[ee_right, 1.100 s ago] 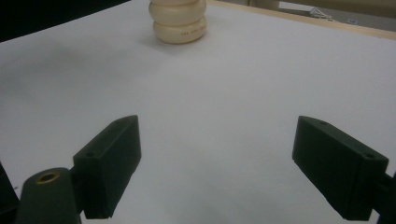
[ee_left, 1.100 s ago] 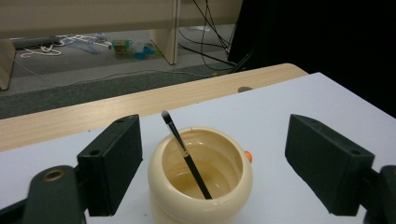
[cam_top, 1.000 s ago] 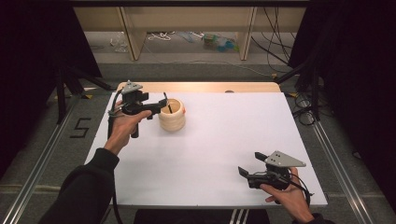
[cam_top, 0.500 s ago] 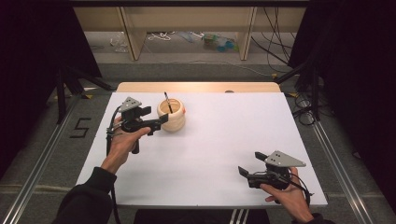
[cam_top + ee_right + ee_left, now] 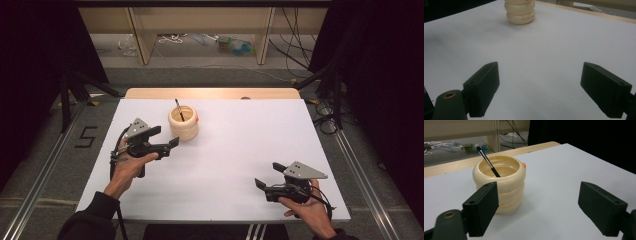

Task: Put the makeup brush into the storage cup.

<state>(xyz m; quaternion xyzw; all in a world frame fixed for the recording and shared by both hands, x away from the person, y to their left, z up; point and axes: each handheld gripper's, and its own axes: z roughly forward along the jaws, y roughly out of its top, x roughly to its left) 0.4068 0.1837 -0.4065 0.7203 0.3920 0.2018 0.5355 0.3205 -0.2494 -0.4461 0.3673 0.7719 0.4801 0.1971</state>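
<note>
Brush (image 5: 179,110) upright in cup (image 5: 184,125), leaning toward table's far-left, bristles up.

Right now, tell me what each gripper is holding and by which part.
Nothing. The left gripper and right gripper both have open, empty jaws; the brush stands free in the cup.

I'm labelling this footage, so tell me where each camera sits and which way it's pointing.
High view: above the person's side, looking forward and down on the table; both forearms, the left gripper and right gripper show.
Left gripper view: on that gripper, facing the cup with the brush; open jaws show.
Right gripper view: low over the table, facing the cup from farther off; open jaws show.
All three share the cup.
</note>
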